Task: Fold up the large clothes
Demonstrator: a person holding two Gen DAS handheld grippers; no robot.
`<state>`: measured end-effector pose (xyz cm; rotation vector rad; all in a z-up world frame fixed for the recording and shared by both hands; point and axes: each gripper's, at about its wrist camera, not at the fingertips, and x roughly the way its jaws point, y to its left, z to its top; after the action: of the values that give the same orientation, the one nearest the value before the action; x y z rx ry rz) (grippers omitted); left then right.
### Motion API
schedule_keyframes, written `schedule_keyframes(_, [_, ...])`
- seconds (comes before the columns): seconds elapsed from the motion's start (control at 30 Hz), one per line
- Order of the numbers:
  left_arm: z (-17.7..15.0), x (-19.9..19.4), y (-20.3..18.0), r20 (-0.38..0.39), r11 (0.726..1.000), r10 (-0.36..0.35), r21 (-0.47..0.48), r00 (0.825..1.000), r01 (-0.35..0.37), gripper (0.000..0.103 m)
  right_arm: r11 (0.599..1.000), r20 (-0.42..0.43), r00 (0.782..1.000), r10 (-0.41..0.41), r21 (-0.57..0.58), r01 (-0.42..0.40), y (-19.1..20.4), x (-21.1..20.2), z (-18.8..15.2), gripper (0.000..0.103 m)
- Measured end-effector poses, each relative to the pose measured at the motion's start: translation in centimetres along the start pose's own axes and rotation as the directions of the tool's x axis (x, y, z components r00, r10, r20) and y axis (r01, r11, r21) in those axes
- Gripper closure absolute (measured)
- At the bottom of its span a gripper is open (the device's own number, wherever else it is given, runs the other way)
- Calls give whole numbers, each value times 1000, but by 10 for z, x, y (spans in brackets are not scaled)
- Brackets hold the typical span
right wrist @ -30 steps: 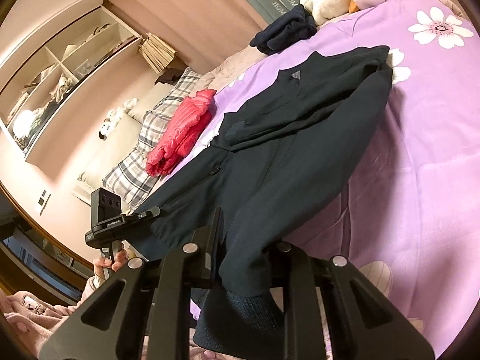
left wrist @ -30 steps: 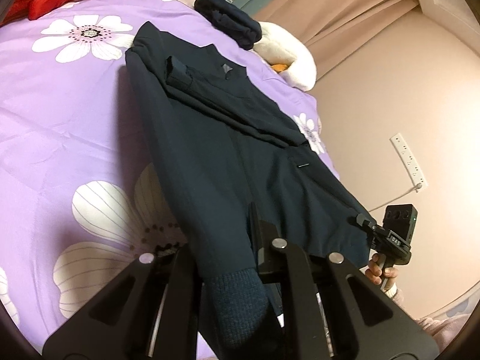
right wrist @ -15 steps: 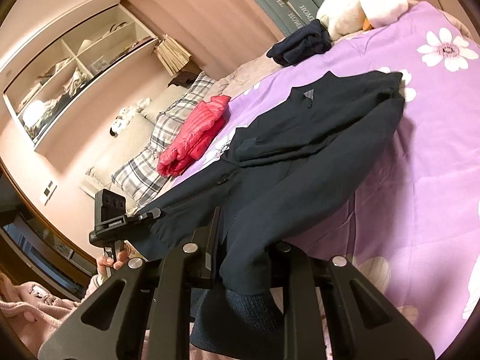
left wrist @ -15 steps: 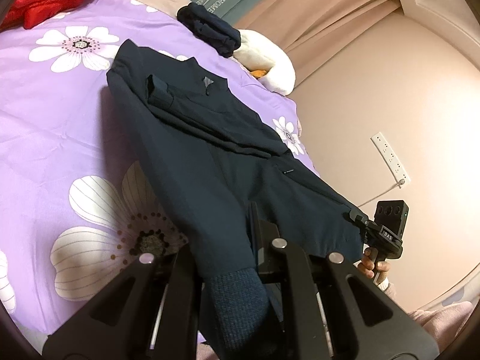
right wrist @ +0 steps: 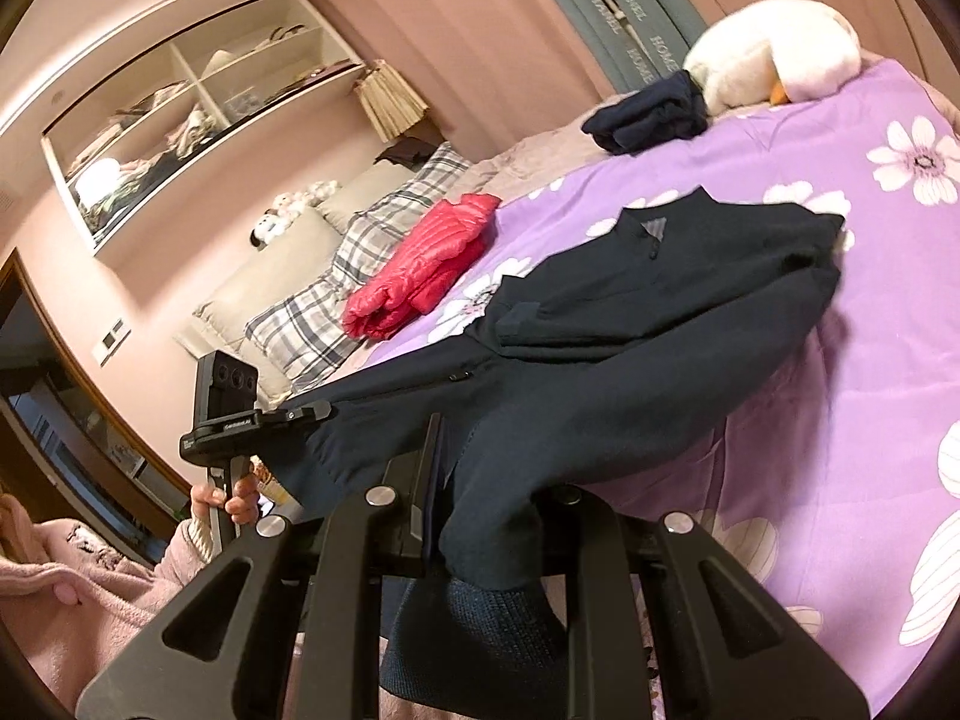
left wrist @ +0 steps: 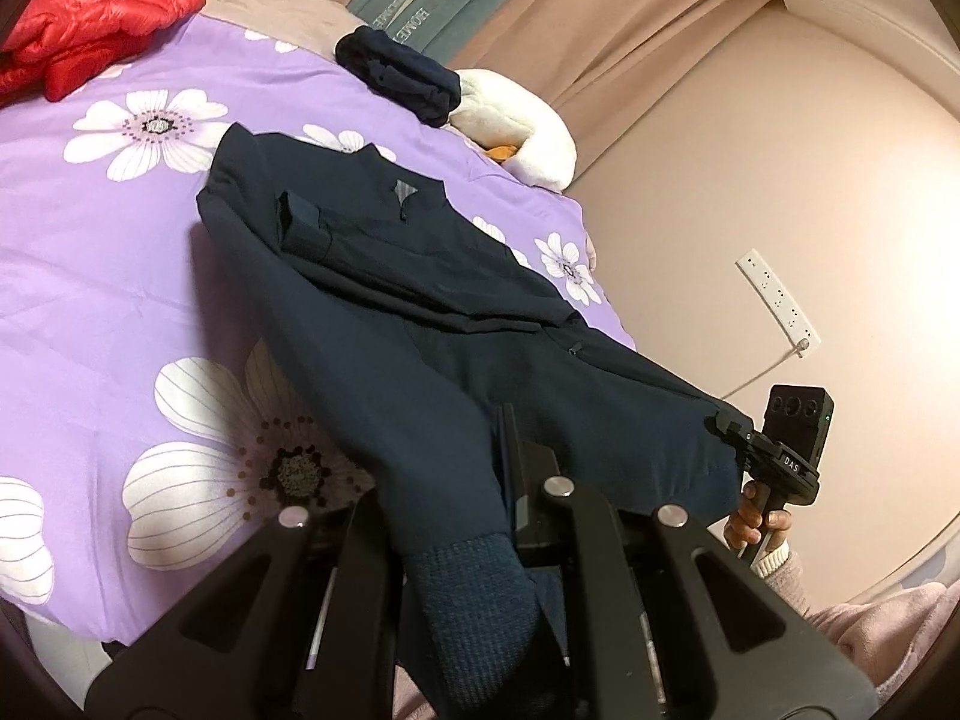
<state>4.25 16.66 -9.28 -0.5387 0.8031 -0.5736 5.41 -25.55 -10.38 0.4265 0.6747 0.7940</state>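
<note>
The dark navy jacket [left wrist: 420,312] lies lengthwise on the purple flowered bedspread [left wrist: 108,276], collar end far from the person, ribbed hem end at the near edge of the bed. Its long axis runs straight away from both grippers — that is the line the coming fold turns on.

The left gripper [left wrist: 474,540] is clamped on one bottom corner of the jacket; the ribbed hem band [left wrist: 474,594] hangs out between its fingers. The right gripper [right wrist: 480,546] is closed on the other bottom corner in the same way, and in the left wrist view it shows off to the right, its tips pinching the cloth. Between the two, the hem is stretched fairly taut and held off the bedspread, while the shoulders and collar [left wrist: 402,198] rest flat on it. One sleeve already lies folded across the chest.

Neither hand is nearer to the collar by any margin I can judge; both stand at the hem end, one at each corner. So the likely next move is to carry the hem forward along the long axis, both hands together, and lay it toward the collar. A folded dark garment [left wrist: 402,75], a red puffer jacket [left wrist: 90,18] and a white plush toy [left wrist: 516,126] sit beyond the collar, clear of that path.
</note>
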Motion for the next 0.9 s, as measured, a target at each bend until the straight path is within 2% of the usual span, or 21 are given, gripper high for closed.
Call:
schedule_keyframes(0.33, [-2, -10, -8, 8, 1000, -14, -4, 1000, 14, 94, 999, 3, 1000, 28, -28, -28, 9, -8, 2, 85])
schedule_keyframes(0.63, [-4, -40, -40, 59, 995, -55, 89, 997, 50, 94, 991, 75, 991, 109, -80, -103, 16, -37, 11, 85])
schedule_keyframes(0.9, [6, -81, -72, 152, 978, -115, 190, 982, 85, 94, 968, 160, 966, 205, -176, -176, 44, -65, 27, 85])
